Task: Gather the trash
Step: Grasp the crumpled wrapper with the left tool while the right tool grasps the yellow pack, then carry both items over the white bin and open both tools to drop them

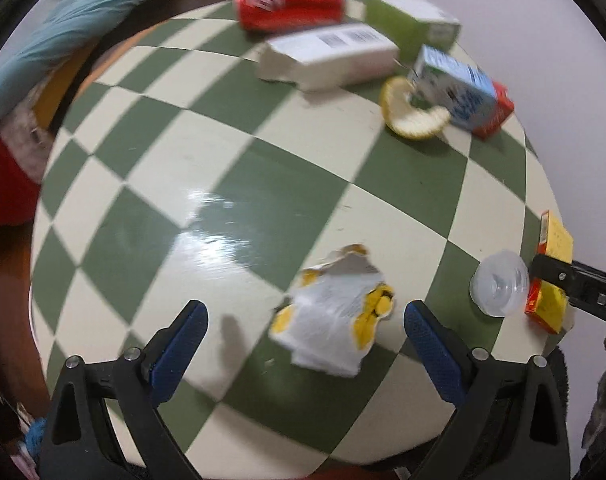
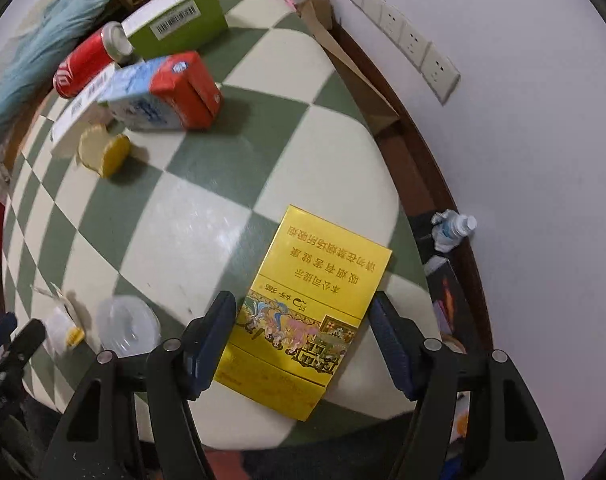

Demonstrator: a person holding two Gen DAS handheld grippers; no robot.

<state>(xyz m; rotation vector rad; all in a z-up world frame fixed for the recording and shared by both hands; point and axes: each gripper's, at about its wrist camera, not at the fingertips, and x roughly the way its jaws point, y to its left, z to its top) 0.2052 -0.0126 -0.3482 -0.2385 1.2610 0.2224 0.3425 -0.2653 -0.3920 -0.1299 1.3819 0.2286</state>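
Trash lies on a green-and-cream checkered table (image 1: pixel 263 168). My left gripper (image 1: pixel 303 324) is open, its jaws either side of a crumpled white-and-yellow wrapper (image 1: pixel 335 312) without touching it. My right gripper (image 2: pixel 303 332) is open around a yellow cigarette box (image 2: pixel 303 304) lying flat near the table's edge; the box also shows in the left wrist view (image 1: pixel 551 276). A clear plastic lid (image 1: pixel 499 288) lies between the two; it also shows in the right wrist view (image 2: pixel 127 326).
At the far side lie a red soda can (image 1: pixel 291 2), a white box (image 1: pixel 331 56), a green box (image 1: pixel 411 20), a blue-and-red carton (image 1: pixel 459 92) and a yellow fruit peel (image 1: pixel 411 112). A brown paper bag (image 2: pixel 343 60) stands by the wall.
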